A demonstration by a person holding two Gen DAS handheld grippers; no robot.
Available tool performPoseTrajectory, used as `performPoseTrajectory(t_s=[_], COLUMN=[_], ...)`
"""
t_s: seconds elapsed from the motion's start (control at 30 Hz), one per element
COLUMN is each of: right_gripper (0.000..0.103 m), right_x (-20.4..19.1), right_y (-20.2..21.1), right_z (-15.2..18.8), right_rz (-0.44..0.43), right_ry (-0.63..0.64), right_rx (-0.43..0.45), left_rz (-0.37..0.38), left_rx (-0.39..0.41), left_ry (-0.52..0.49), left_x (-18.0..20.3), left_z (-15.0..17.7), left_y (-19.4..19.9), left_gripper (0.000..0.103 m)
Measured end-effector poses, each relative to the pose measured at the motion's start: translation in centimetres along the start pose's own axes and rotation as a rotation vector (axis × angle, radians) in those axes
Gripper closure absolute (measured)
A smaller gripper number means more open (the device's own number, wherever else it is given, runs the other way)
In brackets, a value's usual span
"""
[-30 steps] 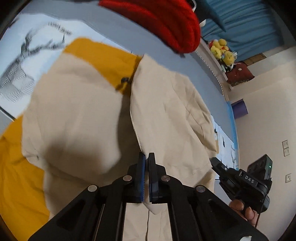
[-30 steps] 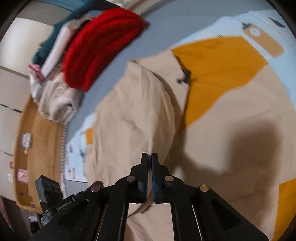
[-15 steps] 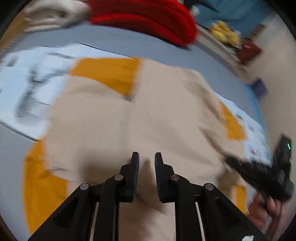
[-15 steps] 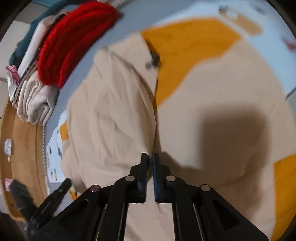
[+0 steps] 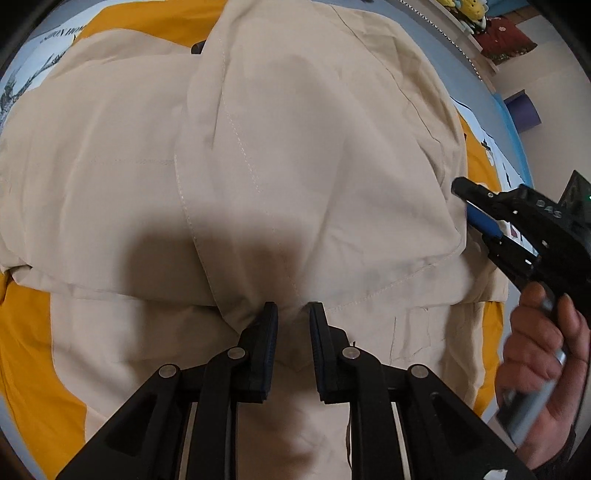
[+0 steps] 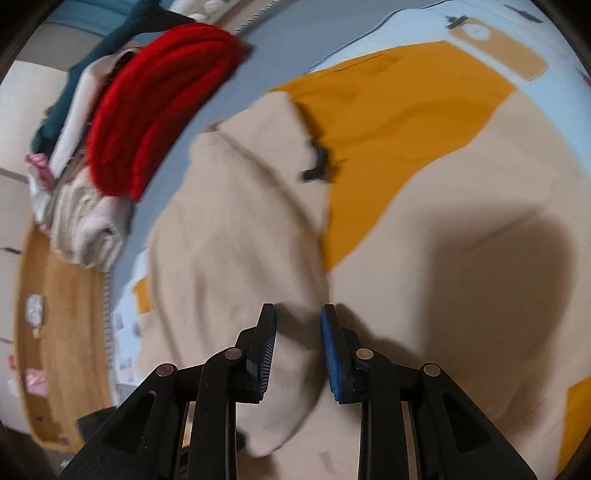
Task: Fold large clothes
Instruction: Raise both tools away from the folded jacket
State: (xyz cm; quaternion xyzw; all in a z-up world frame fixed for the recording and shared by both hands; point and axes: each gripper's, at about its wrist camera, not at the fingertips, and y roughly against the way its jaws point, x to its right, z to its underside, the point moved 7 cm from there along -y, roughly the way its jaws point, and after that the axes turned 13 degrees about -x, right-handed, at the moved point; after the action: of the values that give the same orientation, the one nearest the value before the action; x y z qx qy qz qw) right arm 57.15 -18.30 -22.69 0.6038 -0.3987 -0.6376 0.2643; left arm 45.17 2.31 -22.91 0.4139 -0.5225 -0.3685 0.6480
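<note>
A large beige garment (image 5: 295, 147) with mustard-yellow panels (image 5: 29, 350) lies spread on the bed, one beige flap folded over its middle. My left gripper (image 5: 293, 314) hovers low over the flap's stitched near hem, jaws slightly apart, pads not pressing cloth. In the right wrist view the beige garment (image 6: 240, 240) fills the frame beside a yellow panel (image 6: 388, 129). My right gripper (image 6: 298, 314) has its jaws opening, with a loose beige fold lying between and below them, not pinched. In the left view, the right gripper (image 5: 476, 218) sits at the flap's right edge, held by a hand (image 5: 535, 350).
A red knit (image 6: 159, 110) tops a pile of folded clothes with a cream towel (image 6: 88, 229) at the bed's far left. A wooden floor (image 6: 55, 314) lies beyond. The printed light-blue bedspread (image 6: 480, 22) shows around the garment. A dark red cushion (image 5: 506, 40) sits past the bed.
Both grippers went from shut to open and sank closer to the garment. The left view tipped down onto the beige flap, and the red knit left its frame.
</note>
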Motion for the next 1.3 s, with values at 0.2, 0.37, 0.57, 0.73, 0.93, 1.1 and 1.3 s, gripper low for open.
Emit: performPoseTrajectory(t_s=[0.2, 0.37, 0.57, 0.73, 0.93, 1.1, 1.3], right_gripper=[0.076, 0.075, 0.079, 0.075, 0.061, 0.062, 0.062], right_x=[-0.7, -6.6, -2.0, -5.9, -6.0, -6.5, -13.3], right_y=[3.5, 4.3, -2.6, 1.7, -2.8, 0.5, 10.1], right_z=[-0.6, 0.7, 2.5, 2.6, 5.6, 4.9, 6.2], right_rz=[0.1, -0.004, 0.163, 0.183, 0.191, 0.189, 0.19], right_ry=[0.035, 0.243, 0.149, 0.272, 0.331, 0.318, 0.602], right_rx=[0.159, 0.164, -0.114, 0.056, -0.168, -0.042, 0.277], left_rz=[0.009, 0.036, 0.072, 0.074, 0.095, 0.037, -0.085], left_rx=[-0.018, -0.017, 0.019, 0.014, 0.06, 0.18, 0.402], left_ry=[-0.024, -0.017, -0.004, -0.012, -0.015, -0.105, -0.251], left_x=[0.5, 0.5, -0.5, -0.5, -0.6, -0.3, -0.3], left_z=[0.1, 0.1, 0.0, 0.1, 0.6, 1.1, 2.1], left_y=[0.1, 0.5, 1.7, 1.9, 3.8, 6.9, 11.7], left_gripper=[0.087, 0.087, 0.087, 0.087, 0.087, 0.087, 0.087])
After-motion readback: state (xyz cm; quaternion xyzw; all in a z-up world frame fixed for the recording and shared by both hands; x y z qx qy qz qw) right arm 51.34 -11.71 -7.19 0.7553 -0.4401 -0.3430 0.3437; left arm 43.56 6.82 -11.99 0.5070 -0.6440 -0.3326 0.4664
